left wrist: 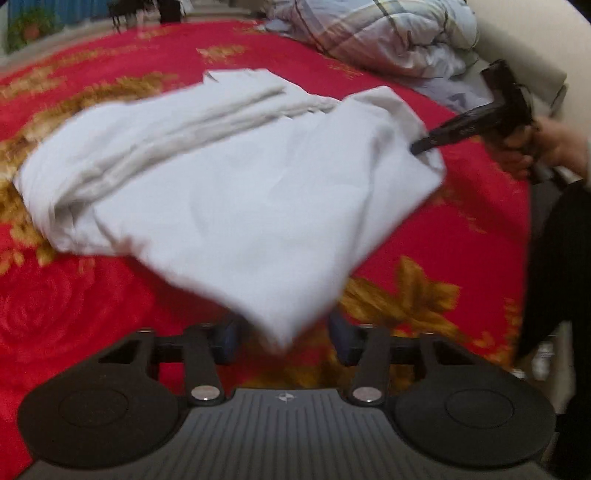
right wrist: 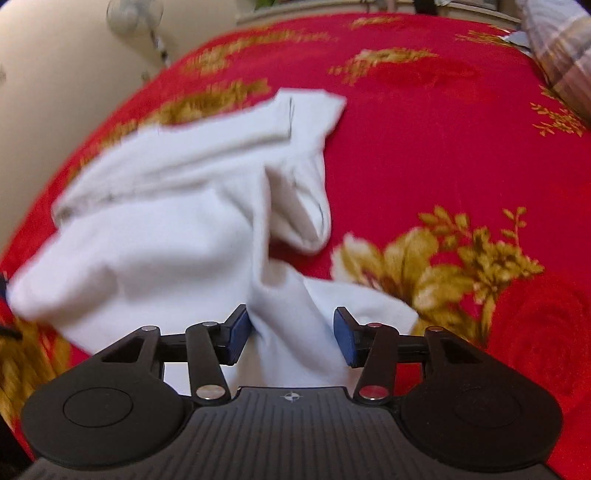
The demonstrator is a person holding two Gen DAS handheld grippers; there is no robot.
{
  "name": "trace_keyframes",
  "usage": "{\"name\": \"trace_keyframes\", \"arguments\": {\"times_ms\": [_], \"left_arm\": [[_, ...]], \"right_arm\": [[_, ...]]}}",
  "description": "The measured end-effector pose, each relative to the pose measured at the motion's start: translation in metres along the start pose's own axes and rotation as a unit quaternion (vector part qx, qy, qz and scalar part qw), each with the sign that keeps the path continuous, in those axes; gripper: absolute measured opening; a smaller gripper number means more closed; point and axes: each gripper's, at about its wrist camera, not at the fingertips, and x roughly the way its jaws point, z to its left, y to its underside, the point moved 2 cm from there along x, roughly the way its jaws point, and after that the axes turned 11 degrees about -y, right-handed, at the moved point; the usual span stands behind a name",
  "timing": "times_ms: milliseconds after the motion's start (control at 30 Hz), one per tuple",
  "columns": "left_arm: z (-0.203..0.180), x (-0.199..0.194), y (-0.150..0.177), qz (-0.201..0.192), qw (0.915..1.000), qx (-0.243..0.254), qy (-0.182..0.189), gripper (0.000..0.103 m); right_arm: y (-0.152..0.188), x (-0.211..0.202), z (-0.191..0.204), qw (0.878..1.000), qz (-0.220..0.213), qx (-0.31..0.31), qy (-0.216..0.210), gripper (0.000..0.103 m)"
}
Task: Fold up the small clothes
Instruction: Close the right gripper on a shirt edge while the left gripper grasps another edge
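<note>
A white garment [left wrist: 221,192] lies partly folded and rumpled on the red bedspread [left wrist: 92,314]. One corner of it droops between the blue pads of my left gripper [left wrist: 286,339], whose jaws stand apart and do not press on it. At the far right a person's hand [left wrist: 546,147] holds my right gripper [left wrist: 419,147], its tip at the cloth's right edge. In the right wrist view the garment [right wrist: 155,221] runs up between the parted pads of my right gripper [right wrist: 291,339], which is open. A sleeve [right wrist: 303,206] lies curled over just ahead.
The bedspread [right wrist: 424,147] has gold flower patterns. A bunched checked quilt [left wrist: 388,33] sits at the far end of the bed, and shows again as the quilt [right wrist: 561,48] at the top right. A cream headboard [left wrist: 517,44] borders it. A standing fan [right wrist: 135,14] is beyond the bed edge.
</note>
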Motion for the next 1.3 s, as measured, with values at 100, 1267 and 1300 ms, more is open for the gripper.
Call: {"name": "trace_keyframes", "arguments": {"times_ms": [100, 1267, 1300], "left_arm": [[-0.005, -0.002, -0.003, -0.033, 0.9991, 0.005, -0.027, 0.016], [-0.011, -0.032, 0.048, 0.059, 0.9892, -0.107, 0.081, 0.024], [-0.014, -0.032, 0.048, 0.061, 0.9908, -0.100, 0.066, 0.013]], "right_arm": [[0.005, 0.000, 0.006, 0.999, -0.007, -0.029, 0.023, 0.049], [0.033, -0.004, 0.002, 0.999, -0.008, -0.009, 0.053, 0.049], [0.033, -0.001, 0.005, 0.999, -0.003, -0.017, 0.052, 0.038]]}}
